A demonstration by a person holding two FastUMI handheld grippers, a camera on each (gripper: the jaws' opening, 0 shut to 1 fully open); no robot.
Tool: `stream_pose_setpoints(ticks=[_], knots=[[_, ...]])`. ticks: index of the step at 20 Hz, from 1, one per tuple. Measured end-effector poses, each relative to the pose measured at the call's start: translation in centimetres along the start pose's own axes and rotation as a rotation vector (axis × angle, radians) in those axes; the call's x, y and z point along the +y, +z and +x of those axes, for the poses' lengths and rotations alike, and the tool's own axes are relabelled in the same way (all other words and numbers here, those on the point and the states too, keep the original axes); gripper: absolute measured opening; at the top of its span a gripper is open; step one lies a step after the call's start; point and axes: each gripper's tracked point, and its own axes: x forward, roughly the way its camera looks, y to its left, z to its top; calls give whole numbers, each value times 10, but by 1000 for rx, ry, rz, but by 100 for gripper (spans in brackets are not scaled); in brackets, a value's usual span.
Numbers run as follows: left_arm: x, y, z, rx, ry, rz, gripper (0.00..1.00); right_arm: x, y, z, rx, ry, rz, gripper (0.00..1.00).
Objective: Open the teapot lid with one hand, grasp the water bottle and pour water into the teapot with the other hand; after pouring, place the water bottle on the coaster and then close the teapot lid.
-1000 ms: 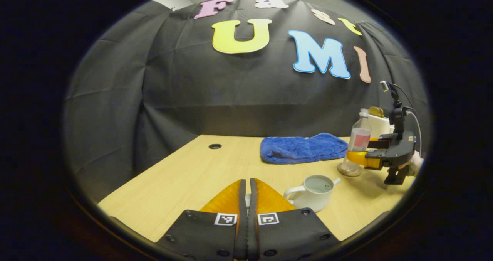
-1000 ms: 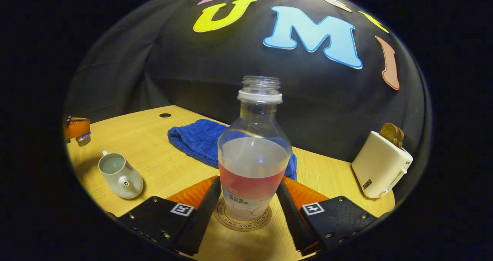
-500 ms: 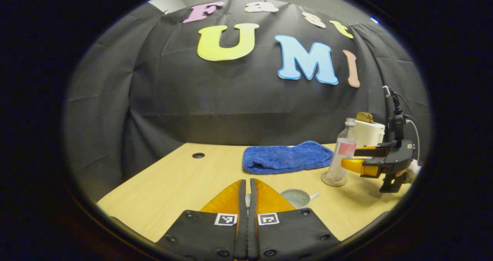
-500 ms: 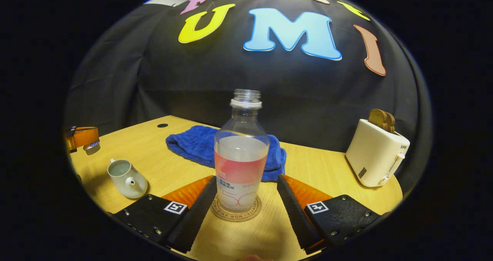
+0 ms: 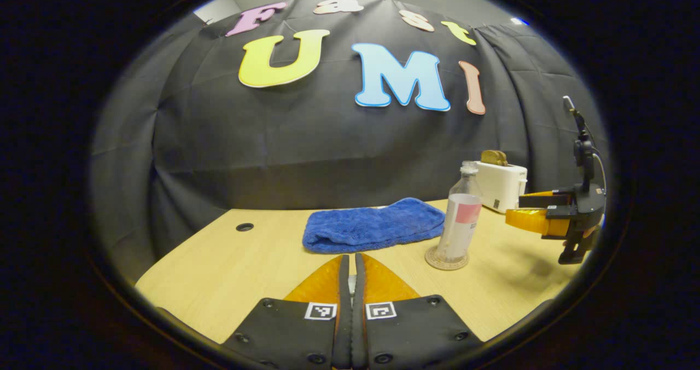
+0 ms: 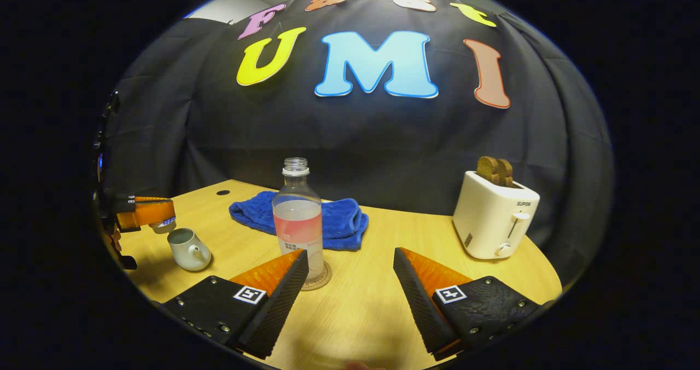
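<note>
**Two grippers, one bottle parked on its coaster**

Two fingers of the right gripper (image 6: pixel 350 271) stand wide apart in the right gripper view, with nothing between them but bare table (image 6: pixel 361 315). Just beyond the left finger, the water bottle (image 6: pixel 298 222) stands upright on the round coaster (image 6: pixel 322 280), uncapped and partly filled. Farther left, the white teapot (image 6: pixel 188 248) sits open on the table, and the left gripper (image 6: pixel 156 222) hangs just above it, clamped on the small teapot lid (image 6: pixel 162 227). In the left gripper view that gripper's fingers (image 5: pixel 328 277) lie nearly together, a sliver of the lid between them. Behind the bottle lies a crumpled blue towel (image 6: pixel 333 222). To the right, near the table's far edge, stands a white toaster (image 6: pixel 495 217) with toast (image 6: pixel 492 170) poking from its slots.
</note>
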Motion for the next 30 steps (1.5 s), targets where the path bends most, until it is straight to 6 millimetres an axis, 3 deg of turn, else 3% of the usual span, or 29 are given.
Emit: stream_pose_setpoints(ticks=[6,14,19,26,30], knots=[[-9,-17,20,37,4,18,5,-20,-9,-33,-32,-43,36,97],[-3,-25,26,50,33,8,6,-22,-7,-42,-51,-47,57,97],[-2,-27,27,48,20,-45,22,-18,-6,-44,-55,-49,39,97],[-3,-4,-3,6,35,-57,22,6,5,-55,-76,-42,16,97],[-21,6,-33,-30,30,-47,19,30,10,-72,-92,-55,6,97]])
